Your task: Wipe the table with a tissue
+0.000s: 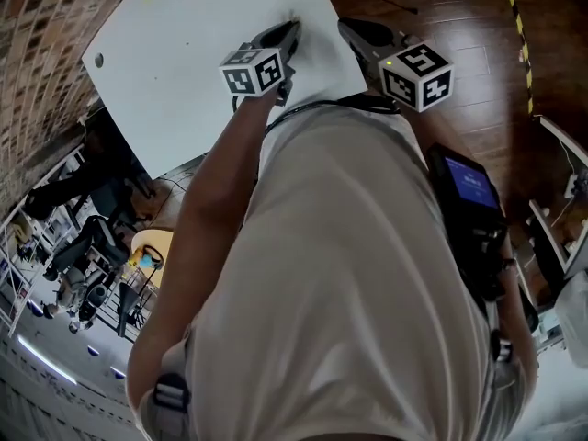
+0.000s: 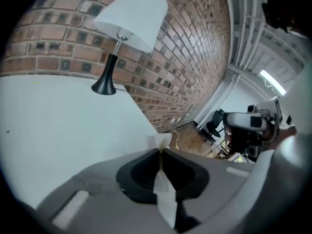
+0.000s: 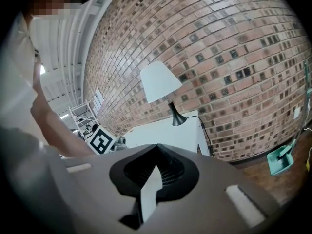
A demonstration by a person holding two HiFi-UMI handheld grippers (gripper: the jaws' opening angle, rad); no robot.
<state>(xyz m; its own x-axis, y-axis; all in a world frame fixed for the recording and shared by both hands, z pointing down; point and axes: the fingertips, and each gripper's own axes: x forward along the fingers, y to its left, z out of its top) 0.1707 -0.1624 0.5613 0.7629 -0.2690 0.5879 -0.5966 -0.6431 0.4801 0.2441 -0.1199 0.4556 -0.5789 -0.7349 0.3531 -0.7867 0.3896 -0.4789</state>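
Over the white counter [image 1: 184,62], near its right edge, the left gripper [image 2: 161,152] has its jaws pinched tight on a white tissue [image 2: 163,141] that pokes out past the tips. Just beside that edge, the right gripper [image 3: 156,147] has its jaws closed together, gripping nothing.

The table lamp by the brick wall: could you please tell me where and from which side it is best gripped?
Probably the slim black stem of the table lamp, just above its flared base, approached level across the table. The shade is too wide and conical for jaws, and the brick wall stands close behind.
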